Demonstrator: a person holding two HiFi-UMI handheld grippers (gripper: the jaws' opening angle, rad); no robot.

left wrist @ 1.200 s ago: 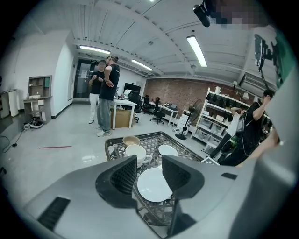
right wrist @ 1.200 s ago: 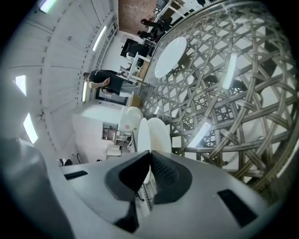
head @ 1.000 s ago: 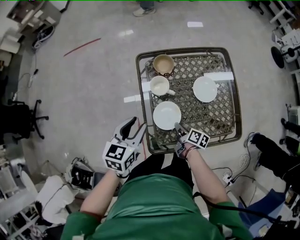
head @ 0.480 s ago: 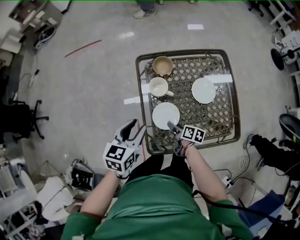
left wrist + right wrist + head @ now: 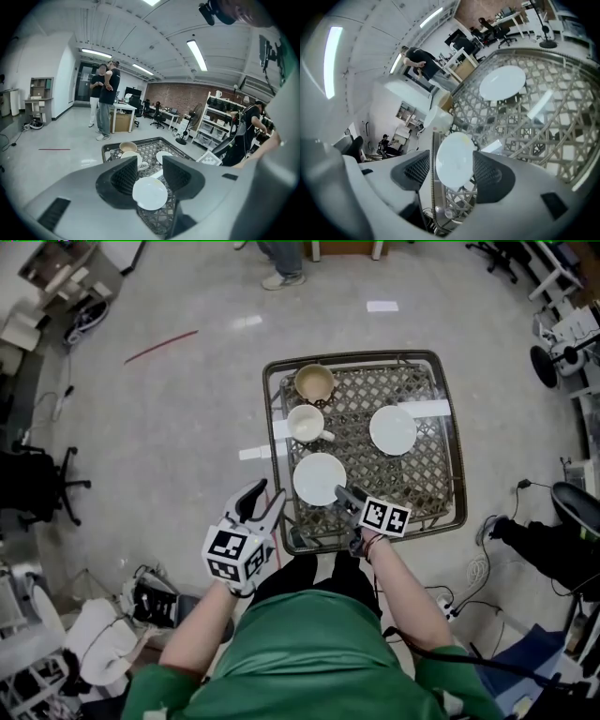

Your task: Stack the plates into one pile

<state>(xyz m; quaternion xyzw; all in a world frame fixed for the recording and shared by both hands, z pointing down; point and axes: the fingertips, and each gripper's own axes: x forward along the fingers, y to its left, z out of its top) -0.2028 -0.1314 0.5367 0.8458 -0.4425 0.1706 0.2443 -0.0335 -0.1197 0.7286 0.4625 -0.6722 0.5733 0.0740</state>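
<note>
- The right claw (image 5: 345, 495) has just been opening and now stands wide, low over the near edge of the counter (image 5: 375, 356). The near plate (image 5: 320, 478) shows in line between its jaws, but the pads do not press on it, so nothing is held.
- The left claw (image 5: 262, 502) hangs outside the counter's left edge, over the floor, with its jaws apart and empty.
- The near plate lies flat toward the near-left corner. The far plate (image 5: 393, 429) lies well apart from it, toward the right edge and further back, so no pile exists yet.
- The likeliest slip is at the grasp. The plate's lip is thin and rests flat on open lattice, so a closing claw may skid over the glaze or shove the plate instead of catching it.
- A shove away from the person would send the plate into the cup (image 5: 307, 423), which stands just beyond it by the left edge. The bowl (image 5: 314, 382) sits behind the cup at the far-left corner.
- A pinch at one side only would probably let the plate droop in transit, then land off-centre or knock against the far plate.
- The counter's raised rim along the near edge crowds a low approach, and a claw tip could snag in a lattice hole.
- For open room, the lattice between the two plates looks bare, and so does the near-right corner, which gives a free path across. The left side is the crowded one.
</note>
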